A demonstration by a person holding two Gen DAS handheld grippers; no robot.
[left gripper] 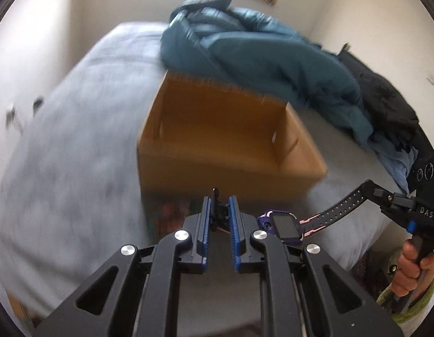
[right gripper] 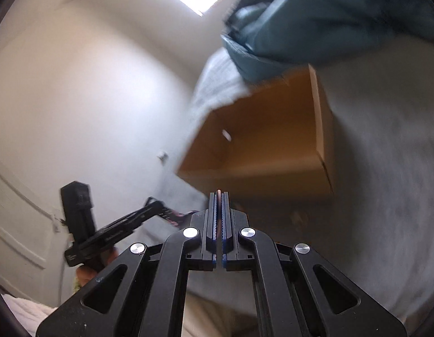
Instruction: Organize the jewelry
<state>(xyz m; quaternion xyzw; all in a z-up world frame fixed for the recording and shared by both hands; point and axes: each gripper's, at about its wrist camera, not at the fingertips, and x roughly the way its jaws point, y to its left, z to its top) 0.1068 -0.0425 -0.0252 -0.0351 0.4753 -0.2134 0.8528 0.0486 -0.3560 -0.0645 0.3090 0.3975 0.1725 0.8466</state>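
A purple watch (left gripper: 284, 226) with a black, pink-edged strap hangs stretched between my two grippers above the bed. My left gripper (left gripper: 219, 199) is shut on the buckle end of the strap, blue pads (left gripper: 207, 219) nearly together. My right gripper (left gripper: 367, 186) is shut on the other strap end. In the right wrist view, my right gripper (right gripper: 218, 195) pinches a thin pinkish strap edge. There my left gripper (right gripper: 153, 203) shows at lower left, with the watch strap (right gripper: 172, 214) running from it. An open cardboard box (left gripper: 217, 129) (right gripper: 259, 140) lies just beyond the watch.
The box rests on a grey bed sheet (left gripper: 76, 154). A teal quilt (left gripper: 259, 50) is heaped behind it and dark clothing (left gripper: 385, 98) lies to the right. A person's hand (left gripper: 413, 264) holds the right gripper's handle. White walls stand close on the left.
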